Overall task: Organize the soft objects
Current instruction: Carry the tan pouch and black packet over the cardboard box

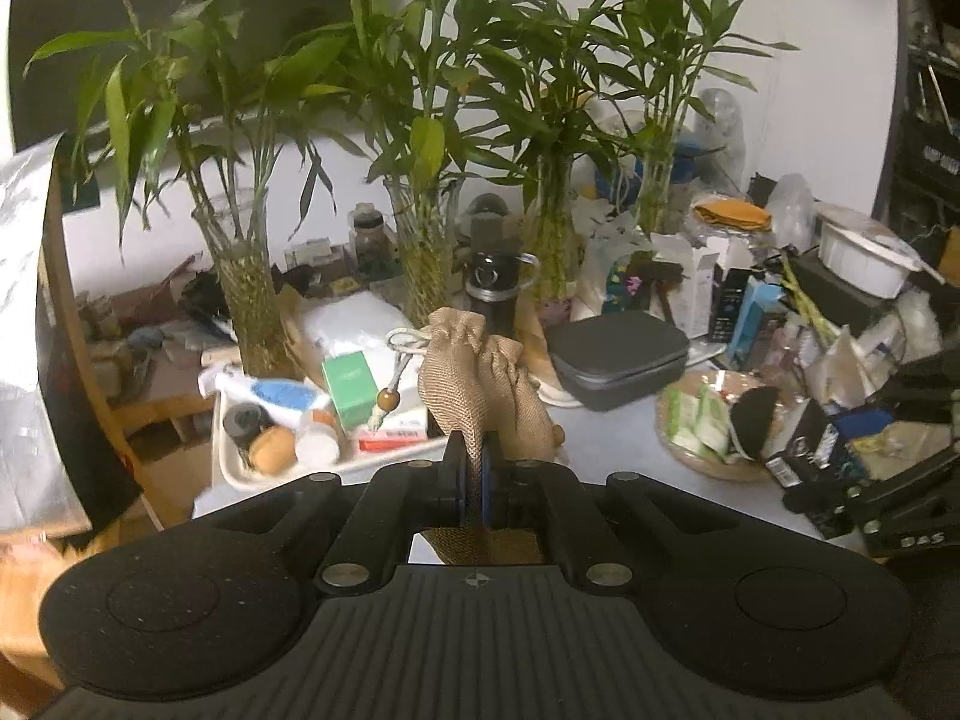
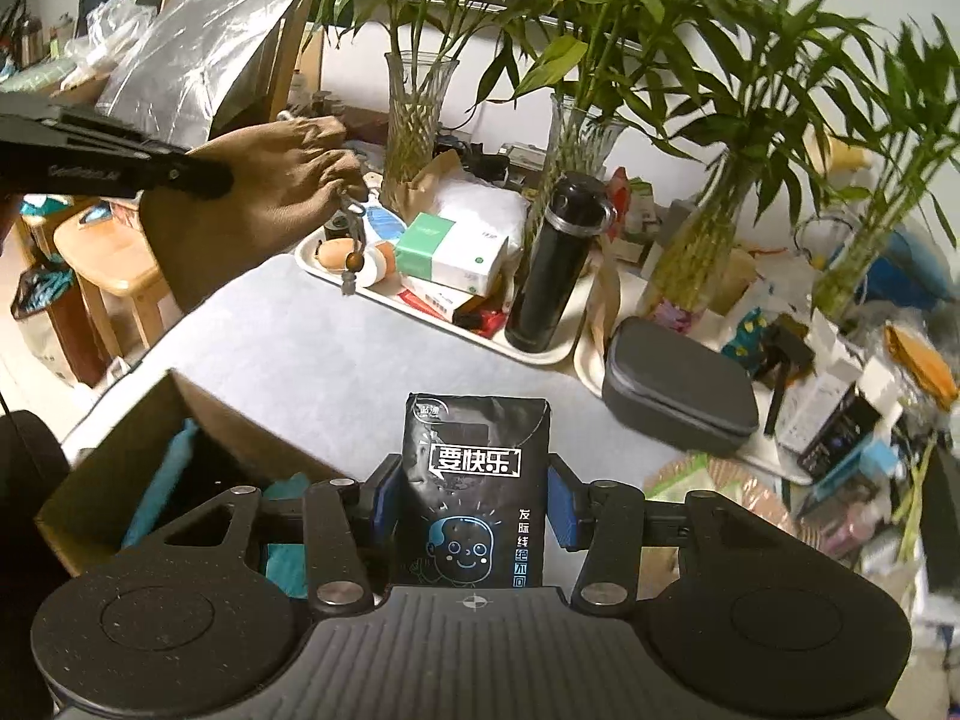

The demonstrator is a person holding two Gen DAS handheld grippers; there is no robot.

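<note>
Left gripper (image 1: 474,480): pads pressed together on a fold of a tan burlap drawstring pouch (image 1: 480,390). Coarse open weave, gathered neck, pale cord (image 1: 403,341) with a brown wooden bead (image 1: 387,401) dangling at 9 o'clock of the pouch. The pouch is lifted above the desk (image 1: 600,438); its lower end shows beneath the fingers.

Right gripper (image 2: 474,498): blue pads (image 2: 564,507) clamped on both sides of a black glossy soft packet (image 2: 477,480), flat and rectangular, printed with white characters and a blue cartoon face. The packet stands upright between the fingers, over the near desk edge.

At 9 o'clock of the right gripper, an open cardboard box (image 2: 198,414) holds teal fabric (image 2: 288,552) and something dark that cannot be made out.

Farther out at 12 o'clock, a white tray (image 2: 432,312) carries a green-and-white carton (image 2: 450,252), a matte black flask (image 2: 555,264) with a metal loop handle, and small jars. At 2 o'clock, a grey zippered hard case (image 2: 678,390), rounded corners, sits on a second tray. A woven basket (image 1: 708,420) with green-striped packets lies at 3 o'clock in the left wrist view.

Farthest: ribbed glass vases (image 1: 252,300) of lucky bamboo line the back, their leaves overhanging the trays. Boxes and bags crowd the far right.
</note>
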